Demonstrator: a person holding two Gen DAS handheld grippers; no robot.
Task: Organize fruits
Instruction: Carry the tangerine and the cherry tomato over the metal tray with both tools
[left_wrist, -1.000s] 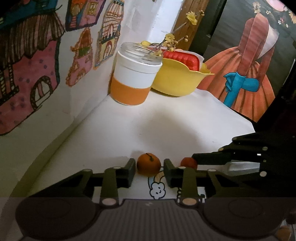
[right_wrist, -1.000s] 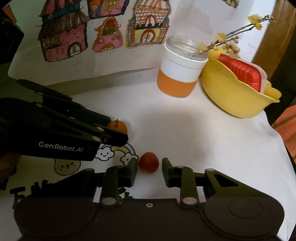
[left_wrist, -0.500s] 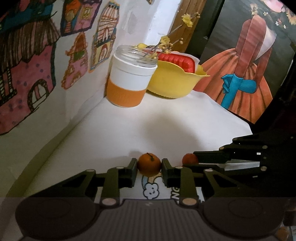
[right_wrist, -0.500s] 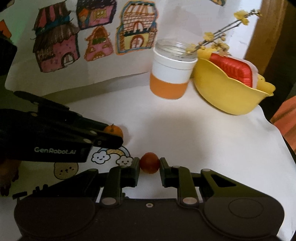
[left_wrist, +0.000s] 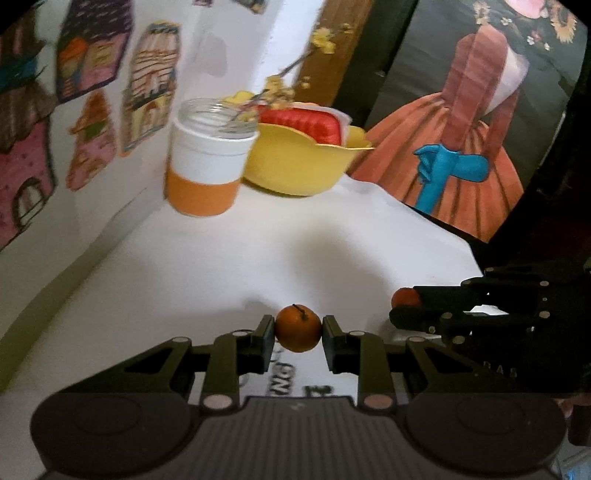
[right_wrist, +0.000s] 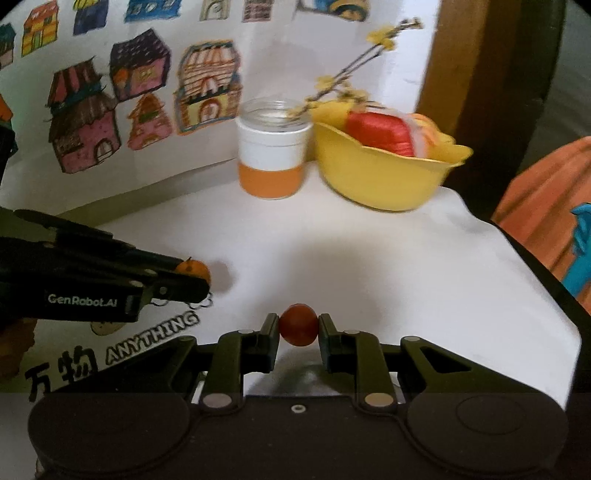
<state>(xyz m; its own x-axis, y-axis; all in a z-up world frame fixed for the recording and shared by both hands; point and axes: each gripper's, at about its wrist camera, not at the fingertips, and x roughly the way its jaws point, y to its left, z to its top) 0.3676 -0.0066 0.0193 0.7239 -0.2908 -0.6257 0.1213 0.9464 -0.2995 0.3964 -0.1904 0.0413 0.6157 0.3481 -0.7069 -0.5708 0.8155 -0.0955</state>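
My left gripper is shut on a small orange with a stem, held above the white table. In the right wrist view that same orange shows at the tip of the left gripper. My right gripper is shut on a small red tomato, also lifted off the table. The tomato appears at the right in the left wrist view. A yellow bowl holding a red item stands at the back.
A white and orange jar with a flowering twig stands just left of the bowl. Drawings of houses cover the wall behind. A printed mat lies at the front left. The table's edge runs along the right.
Both grippers have shut on their fruits and lifted them off the table. The views have risen and the jar and bowl now sit lower and farther.
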